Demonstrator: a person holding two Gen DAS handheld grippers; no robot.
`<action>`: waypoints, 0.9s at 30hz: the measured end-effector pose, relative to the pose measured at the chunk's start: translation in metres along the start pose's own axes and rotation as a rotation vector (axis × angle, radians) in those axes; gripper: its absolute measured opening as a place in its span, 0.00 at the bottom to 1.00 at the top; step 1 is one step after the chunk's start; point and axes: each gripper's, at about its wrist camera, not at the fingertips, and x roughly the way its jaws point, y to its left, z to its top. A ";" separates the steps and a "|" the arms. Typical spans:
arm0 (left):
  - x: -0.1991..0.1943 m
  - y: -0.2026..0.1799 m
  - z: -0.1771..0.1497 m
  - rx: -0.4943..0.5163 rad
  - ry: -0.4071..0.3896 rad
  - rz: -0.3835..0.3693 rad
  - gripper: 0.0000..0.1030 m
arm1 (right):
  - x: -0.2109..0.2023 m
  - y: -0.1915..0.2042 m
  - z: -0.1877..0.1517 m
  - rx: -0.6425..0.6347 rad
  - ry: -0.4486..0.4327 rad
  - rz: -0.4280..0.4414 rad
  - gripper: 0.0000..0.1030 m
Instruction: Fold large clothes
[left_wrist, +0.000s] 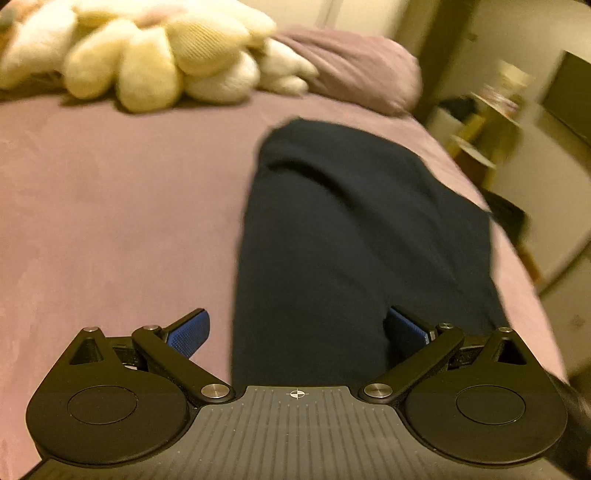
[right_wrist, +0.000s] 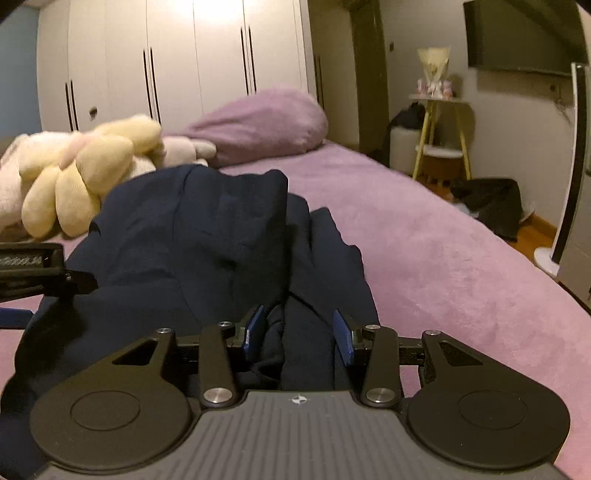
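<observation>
A dark navy garment (left_wrist: 354, 229) lies folded lengthwise on the purple bedspread (left_wrist: 110, 206). My left gripper (left_wrist: 297, 332) is open wide just above its near left edge, blue pads (left_wrist: 188, 334) spread, holding nothing. In the right wrist view the same garment (right_wrist: 192, 240) is bunched up in front. My right gripper (right_wrist: 301, 334) is partly open with a fold of the navy cloth standing between its blue pads (right_wrist: 341, 338); the pads do not press it. The left gripper's body (right_wrist: 33, 269) shows at the left edge.
A cream flower-shaped plush (left_wrist: 155, 55) and a purple pillow (right_wrist: 266, 125) lie at the head of the bed. White wardrobes (right_wrist: 166, 62) stand behind. A yellow-legged side table (right_wrist: 439, 136) and dark clothes on the floor (right_wrist: 491, 206) are right of the bed.
</observation>
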 end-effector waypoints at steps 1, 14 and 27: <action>-0.008 0.006 -0.008 0.032 0.036 -0.041 1.00 | -0.004 -0.004 0.004 0.024 0.017 0.005 0.44; -0.027 0.015 -0.087 0.245 0.105 -0.039 1.00 | -0.069 -0.085 -0.025 0.492 0.180 0.223 0.57; -0.029 0.044 -0.066 0.234 0.126 -0.092 1.00 | -0.049 -0.050 -0.024 0.393 0.253 0.261 0.19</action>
